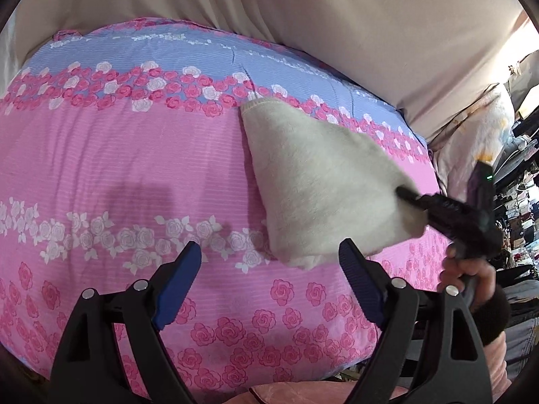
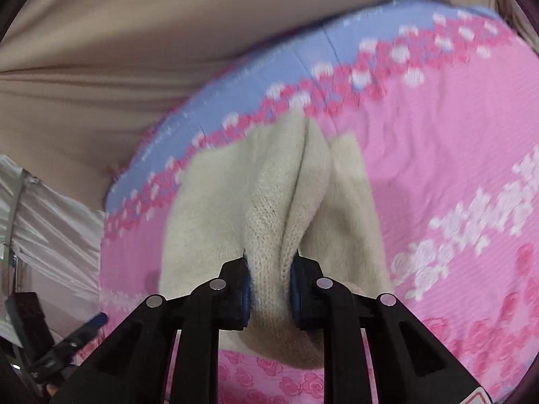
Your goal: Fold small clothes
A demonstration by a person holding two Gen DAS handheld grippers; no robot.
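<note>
A small cream knitted garment (image 1: 313,181) lies partly lifted on the pink flowered bed cover (image 1: 118,155). My right gripper (image 1: 409,195) is shut on the garment's right edge and holds that edge up. In the right wrist view the garment (image 2: 269,202) bunches between the shut blue pads of my right gripper (image 2: 269,289), folds running away from them. My left gripper (image 1: 269,269) is open and empty, just in front of the garment's near corner, above the cover.
The bed cover (image 2: 438,168) has a blue band at its far side. A beige curtain (image 1: 303,10) hangs behind the bed. A pale pillow (image 1: 478,128) and cluttered shelves (image 1: 518,202) stand at the right. The left gripper (image 2: 84,330) shows low left in the right wrist view.
</note>
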